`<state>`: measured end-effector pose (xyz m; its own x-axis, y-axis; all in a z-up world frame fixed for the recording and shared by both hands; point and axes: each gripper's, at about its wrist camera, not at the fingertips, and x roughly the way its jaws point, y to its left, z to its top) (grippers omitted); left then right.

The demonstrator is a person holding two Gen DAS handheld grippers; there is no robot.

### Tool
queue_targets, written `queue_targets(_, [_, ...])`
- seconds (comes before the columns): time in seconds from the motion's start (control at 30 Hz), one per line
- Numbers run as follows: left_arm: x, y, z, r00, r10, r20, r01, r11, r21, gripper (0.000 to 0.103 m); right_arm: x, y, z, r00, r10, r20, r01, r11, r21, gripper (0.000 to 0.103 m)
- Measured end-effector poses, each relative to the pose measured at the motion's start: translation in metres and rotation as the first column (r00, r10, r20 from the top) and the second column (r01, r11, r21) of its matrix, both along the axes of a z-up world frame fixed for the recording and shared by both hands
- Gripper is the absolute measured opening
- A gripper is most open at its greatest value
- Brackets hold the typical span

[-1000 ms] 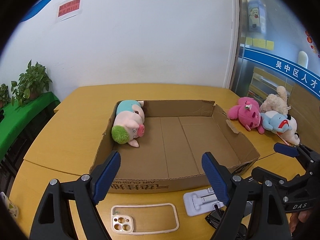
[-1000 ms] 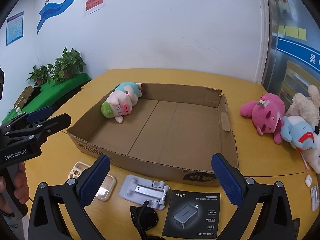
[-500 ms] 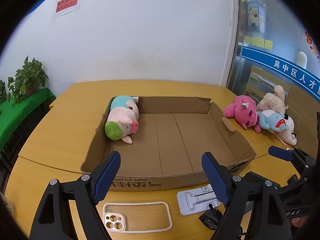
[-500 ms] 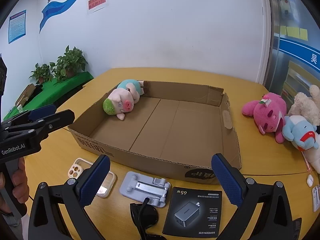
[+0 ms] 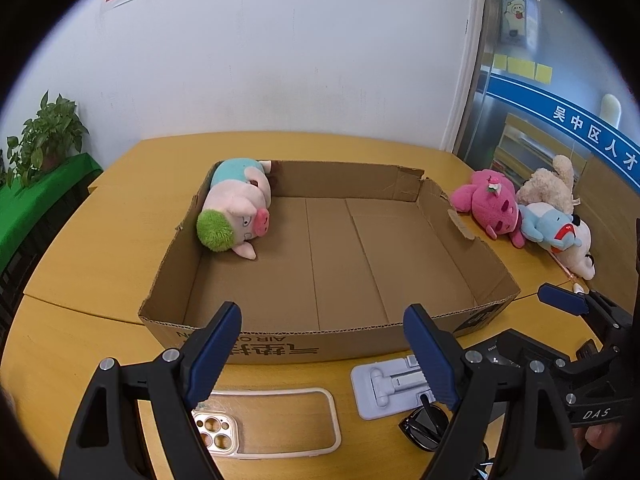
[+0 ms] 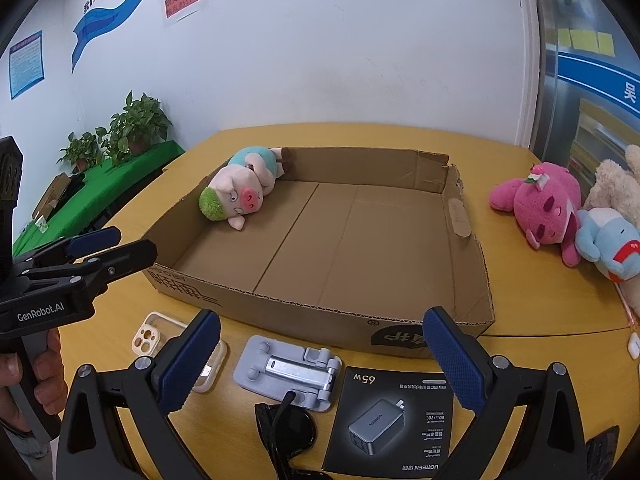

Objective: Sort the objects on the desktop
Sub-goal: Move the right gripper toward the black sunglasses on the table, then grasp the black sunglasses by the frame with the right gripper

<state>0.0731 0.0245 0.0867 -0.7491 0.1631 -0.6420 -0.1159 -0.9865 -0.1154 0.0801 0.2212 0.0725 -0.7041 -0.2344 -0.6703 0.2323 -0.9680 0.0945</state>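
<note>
A shallow cardboard box [image 5: 280, 342] [image 6: 464, 256] lies on the yellow table. A pig plush with green hair [image 5: 236, 212] [image 6: 240, 192] lies in its far left corner. A pink plush [image 5: 492, 204] [image 6: 540, 208], a blue plush [image 5: 548, 226] [image 6: 608, 240] and a cream plush [image 5: 550, 184] lie right of the box. A clear phone case [image 5: 272, 420] [image 6: 152, 336], a grey phone stand [image 5: 388, 384] [image 6: 288, 372], sunglasses [image 6: 288, 432] and a black charger box [image 6: 388, 420] lie in front. My left gripper [image 5: 322, 348] and right gripper [image 6: 320, 354] are open and empty above these.
Potted plants [image 6: 136, 128] stand on a green-covered bench [image 6: 92, 196] at the left. A white wall lies behind the table, a glass door [image 5: 540, 92] at the right. Small white items [image 6: 632, 346] lie at the table's right edge.
Both grippers have drawn back and risen slightly, so the box looks a little farther and lower. Both stay open. No object has moved.
</note>
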Motion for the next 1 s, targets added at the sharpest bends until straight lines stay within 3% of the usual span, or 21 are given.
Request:
queue_targets(0.23, [0.002, 0.007, -0.012, 0.997, -0.061, 0.056, 0.059, 0.997, 0.040, 0.084, 0.011, 0.023, -0.017, 1.000, 0.006, 0.027, -0.006, 1.000, -0.014, 0.103])
queue_targets(0.43, [0.007, 0.017, -0.035, 0.980, -0.136, 0.143, 0.124, 0.988, 0.091, 0.083, 0.041, 0.053, -0.049, 0.988, 0.097, 0.120, -0.082, 0.989, -0.121, 0.103])
queue_targets(0.6, [0.011, 0.026, -0.067, 0.945, -0.207, 0.252, 0.166, 0.971, 0.173, 0.083, 0.072, 0.031, -0.093, 0.931, 0.260, 0.255, -0.233, 0.963, -0.132, 0.103])
queue_targets(0.7, [0.015, 0.034, -0.088, 0.913, -0.247, 0.324, 0.185, 0.960, 0.211, 0.083, 0.081, 0.017, -0.120, 0.901, 0.290, 0.324, -0.262, 0.957, -0.127, 0.101])
queue_targets(0.77, [0.018, 0.039, -0.101, 0.885, -0.290, 0.364, 0.204, 0.945, 0.256, 0.082, 0.084, 0.010, -0.131, 0.899, 0.291, 0.328, -0.273, 0.957, -0.102, 0.100])
queue_targets(0.83, [0.020, 0.042, -0.111, 0.866, -0.307, 0.394, 0.201, 0.936, 0.289, 0.082, 0.084, 0.003, -0.131, 0.910, 0.281, 0.305, -0.278, 0.959, -0.055, 0.097])
queue_targets(0.93, [0.022, 0.045, -0.122, 0.842, -0.330, 0.426, 0.196, 0.924, 0.329, 0.082, 0.084, -0.005, -0.129, 0.923, 0.259, 0.285, -0.276, 0.961, 0.022, 0.076])
queue_targets(1.0, [0.022, 0.047, -0.127, 0.831, -0.353, 0.431, 0.200, 0.911, 0.362, 0.082, 0.087, -0.010, -0.128, 0.928, 0.252, 0.273, -0.277, 0.959, 0.057, 0.067])
